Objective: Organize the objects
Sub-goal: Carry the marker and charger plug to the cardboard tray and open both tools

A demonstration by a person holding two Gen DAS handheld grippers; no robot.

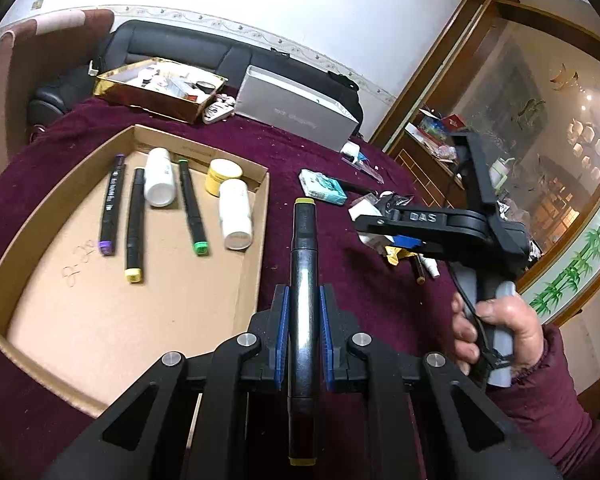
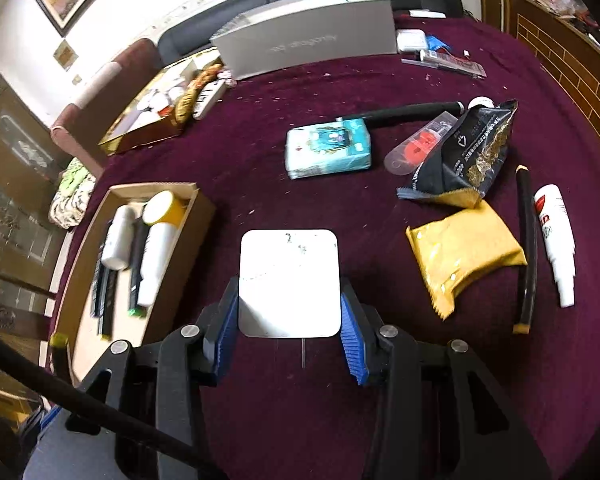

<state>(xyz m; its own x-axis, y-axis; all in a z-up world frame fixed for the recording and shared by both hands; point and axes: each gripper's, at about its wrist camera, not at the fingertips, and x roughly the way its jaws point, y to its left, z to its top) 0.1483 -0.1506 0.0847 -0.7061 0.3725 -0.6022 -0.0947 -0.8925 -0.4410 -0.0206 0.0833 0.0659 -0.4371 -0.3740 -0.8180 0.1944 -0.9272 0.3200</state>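
Note:
My left gripper (image 1: 303, 300) is shut on a black marker (image 1: 302, 264) with yellow end caps, held above the maroon cloth just right of the cardboard tray (image 1: 80, 300). The tray holds three black markers (image 1: 134, 224), two white bottles (image 1: 160, 178) and a yellow jar (image 1: 222, 176). My right gripper (image 2: 288, 312) is shut on a flat white square box (image 2: 288, 284); it also shows in the left wrist view (image 1: 384, 224). The tray (image 2: 76, 328) lies to its left.
On the cloth lie a teal tissue pack (image 2: 327, 147), a black snack bag (image 2: 472, 152), a yellow packet (image 2: 460, 252), a black marker (image 2: 526, 248) and a white tube (image 2: 556, 240). A grey box (image 2: 308, 36) and a gold box (image 1: 160, 88) stand at the back.

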